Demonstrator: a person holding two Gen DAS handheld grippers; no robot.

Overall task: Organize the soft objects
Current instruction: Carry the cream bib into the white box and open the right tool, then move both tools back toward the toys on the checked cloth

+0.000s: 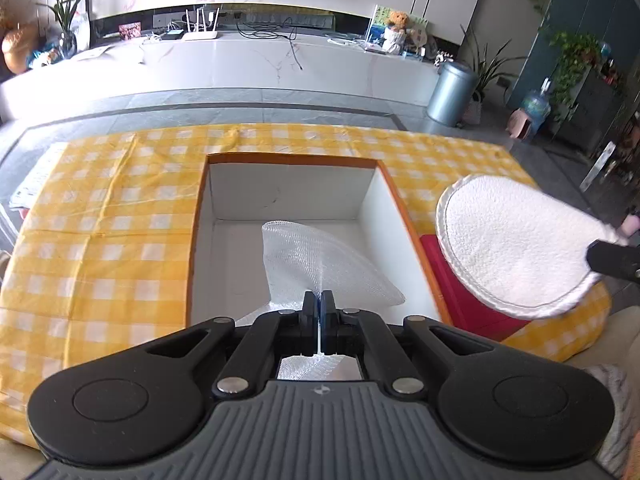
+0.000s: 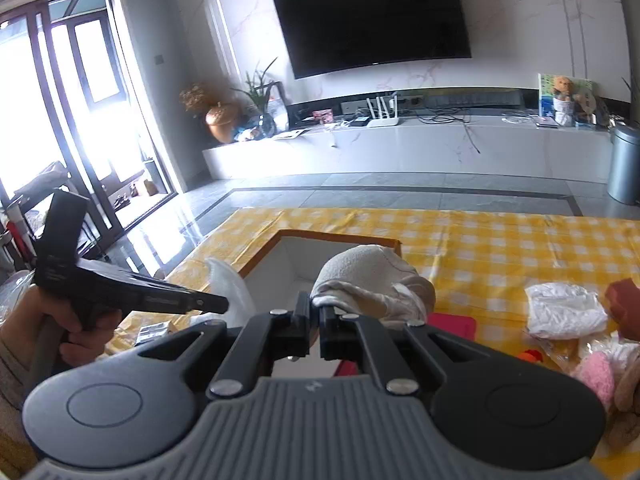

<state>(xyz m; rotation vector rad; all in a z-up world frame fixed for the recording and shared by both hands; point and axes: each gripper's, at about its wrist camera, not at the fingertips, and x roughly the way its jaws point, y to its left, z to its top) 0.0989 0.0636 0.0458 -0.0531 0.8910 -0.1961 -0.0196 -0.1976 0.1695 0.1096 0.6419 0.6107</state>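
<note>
Soft white mesh cloth [image 1: 320, 264] hangs pinched in the left tongs [image 1: 319, 312], fanning out ahead of them and dangling inside the orange-rimmed white box [image 1: 288, 184] that sits on the yellow checked bench [image 1: 100, 220]. The round white terry pad [image 1: 516, 240] is pinched at its edge by the right tongs [image 2: 318, 308], held in the air to the right of the left tongs and above a red item [image 1: 472, 304] lying beside the box.

To do this step well, I judge the left tongs should sink a little deeper into the box before letting go, so the mesh settles flat on the floor of the box instead of catching on the near wall. The pad should then be carried across over the orange rim and lowered on top or beside it, kept roughly level so it does not fold. Letting go of one at a time avoids the two tools crowding each other over the opening.

Both tongs are closed: the left pair clamps the mesh, a thin strip of it showing between the pads; the right pair clamps the pad's hem. More soft things, a crumpled white cloth [image 2: 564, 312] and something pink and fluffy [image 2: 596, 376], lie on the bench to the right of the right tongs, not yet put away
</note>
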